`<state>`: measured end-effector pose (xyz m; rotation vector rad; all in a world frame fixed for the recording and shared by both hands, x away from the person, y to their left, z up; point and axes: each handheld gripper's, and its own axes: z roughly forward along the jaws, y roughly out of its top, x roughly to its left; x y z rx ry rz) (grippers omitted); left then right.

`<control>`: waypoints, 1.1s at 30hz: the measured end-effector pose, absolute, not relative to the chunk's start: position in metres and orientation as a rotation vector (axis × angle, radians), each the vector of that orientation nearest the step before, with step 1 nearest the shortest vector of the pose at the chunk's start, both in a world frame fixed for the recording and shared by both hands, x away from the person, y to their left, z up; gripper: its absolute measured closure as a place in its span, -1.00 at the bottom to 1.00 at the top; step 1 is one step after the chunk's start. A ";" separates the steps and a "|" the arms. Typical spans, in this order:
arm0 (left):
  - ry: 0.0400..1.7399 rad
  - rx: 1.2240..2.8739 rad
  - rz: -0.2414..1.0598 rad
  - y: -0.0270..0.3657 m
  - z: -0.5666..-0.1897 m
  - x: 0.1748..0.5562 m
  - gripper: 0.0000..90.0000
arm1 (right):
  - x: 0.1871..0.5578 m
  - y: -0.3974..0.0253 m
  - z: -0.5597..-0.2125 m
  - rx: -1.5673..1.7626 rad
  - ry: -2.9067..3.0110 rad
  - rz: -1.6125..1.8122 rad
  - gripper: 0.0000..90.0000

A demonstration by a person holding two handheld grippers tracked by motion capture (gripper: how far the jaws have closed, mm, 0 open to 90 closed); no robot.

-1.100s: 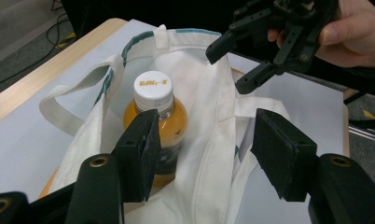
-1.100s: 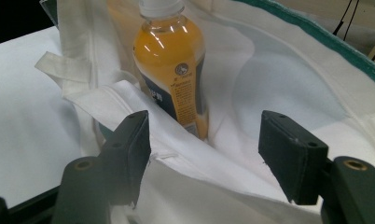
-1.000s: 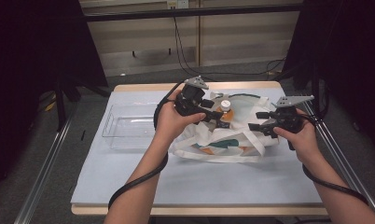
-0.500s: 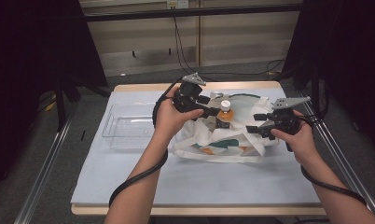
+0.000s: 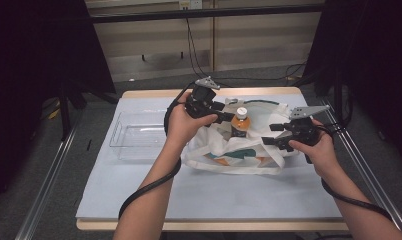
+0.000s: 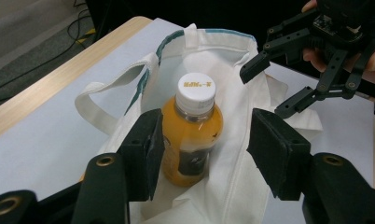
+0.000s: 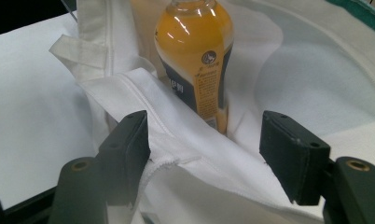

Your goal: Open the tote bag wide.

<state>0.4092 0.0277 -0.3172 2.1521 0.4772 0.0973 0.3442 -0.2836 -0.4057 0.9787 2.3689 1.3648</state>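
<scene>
An orange juice bottle with a white cap stands upright inside a white tote bag with teal trim at the table's middle. My left gripper is open, its jaws on either side of the bottle without clamping it. My right gripper is open at the bag's right side. In the right gripper view its jaws straddle the bag's white hem, with the bottle just beyond. The left gripper view also shows the right gripper open across the bag.
A clear plastic tray sits empty on the table's left. A pale sheet covers the tabletop, with free room in front of the bag. Metal rails run along both table sides.
My right gripper has edged left toward the bag. The left gripper has lifted slightly beside the bottle. The bottle and bag stay in place.
</scene>
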 end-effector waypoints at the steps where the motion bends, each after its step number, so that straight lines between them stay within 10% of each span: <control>1: 0.476 2.155 0.104 0.028 -0.316 0.408 -0.01 | 0.344 -0.283 -0.406 0.975 2.371 1.367 -0.29; 16: 0.511 2.164 0.138 0.027 -0.317 0.417 -0.06 | 0.345 -0.272 -0.412 0.935 2.448 1.341 -0.42; 33: 0.588 2.196 0.171 0.033 -0.330 0.430 0.52 | 0.344 -0.269 -0.420 0.890 2.482 1.239 -0.21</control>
